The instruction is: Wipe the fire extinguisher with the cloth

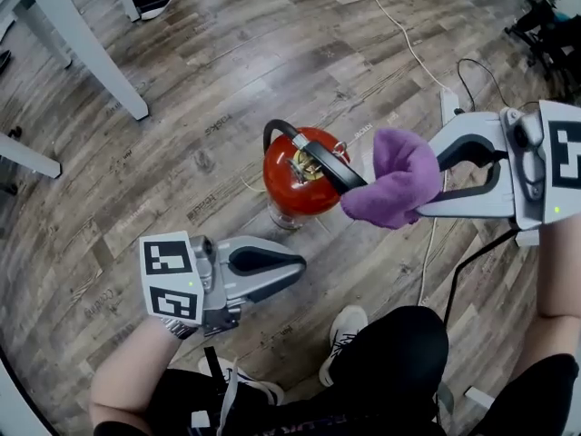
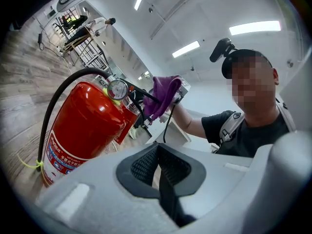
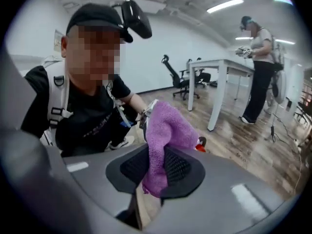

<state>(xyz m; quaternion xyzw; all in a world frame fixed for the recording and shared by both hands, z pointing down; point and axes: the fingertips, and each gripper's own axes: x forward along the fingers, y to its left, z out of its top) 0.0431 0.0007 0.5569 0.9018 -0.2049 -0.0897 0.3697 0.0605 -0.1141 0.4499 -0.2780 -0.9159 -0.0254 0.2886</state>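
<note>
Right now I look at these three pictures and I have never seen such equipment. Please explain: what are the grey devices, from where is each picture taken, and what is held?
No robot here: a person holds a hand-held gripper in each hand. The head view looks down from a camera on the person's head; the other two come from cameras riding on each one. A red fire extinguisher stands on the wooden floor. The right hand-held gripper pinches a purple cloth. The left hand-held gripper is shut and empty.
</note>
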